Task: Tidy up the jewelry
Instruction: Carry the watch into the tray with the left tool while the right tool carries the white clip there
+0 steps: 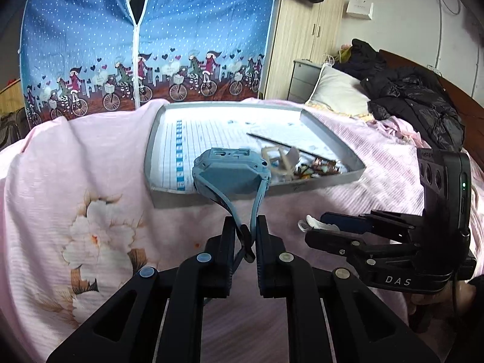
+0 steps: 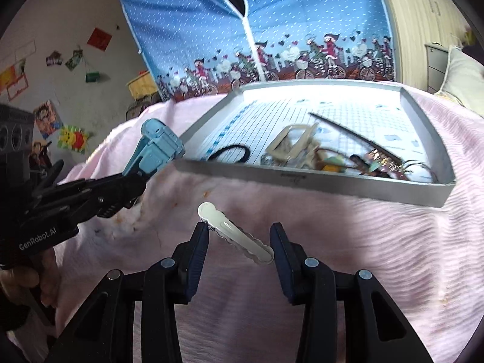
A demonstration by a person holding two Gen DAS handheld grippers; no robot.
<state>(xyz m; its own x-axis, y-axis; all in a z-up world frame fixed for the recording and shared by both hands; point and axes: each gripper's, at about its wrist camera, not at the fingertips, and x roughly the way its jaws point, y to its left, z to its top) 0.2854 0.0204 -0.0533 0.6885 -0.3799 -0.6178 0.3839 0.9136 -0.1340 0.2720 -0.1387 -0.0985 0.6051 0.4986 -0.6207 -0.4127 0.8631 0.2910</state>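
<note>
A blue watch [image 1: 231, 171] hangs just in front of the grey tray's [image 1: 169, 193] near wall. My left gripper [image 1: 246, 233] is shut on its straps. From the right wrist view the watch [image 2: 160, 145] sticks up from the left gripper [image 2: 133, 178], left of the tray [image 2: 332, 192]. A white hair clip [image 2: 233, 233] lies slantwise on the pink bedspread [image 2: 363, 257]. My right gripper [image 2: 239, 242] is open, with a finger at each end of the clip. The tray holds a beige claw clip [image 2: 290, 148], a black hair tie [image 2: 230, 154], a thin black stick [image 2: 357, 136] and several small colourful pieces [image 2: 372, 163].
A blue fabric wardrobe [image 1: 151, 45] stands behind the bed, with a wooden cabinet [image 1: 302, 36] to its right. A pillow [image 1: 338, 90] and black jackets [image 1: 414, 96] lie at the far right of the bed. A hand [image 2: 18, 284] holds the left gripper's handle.
</note>
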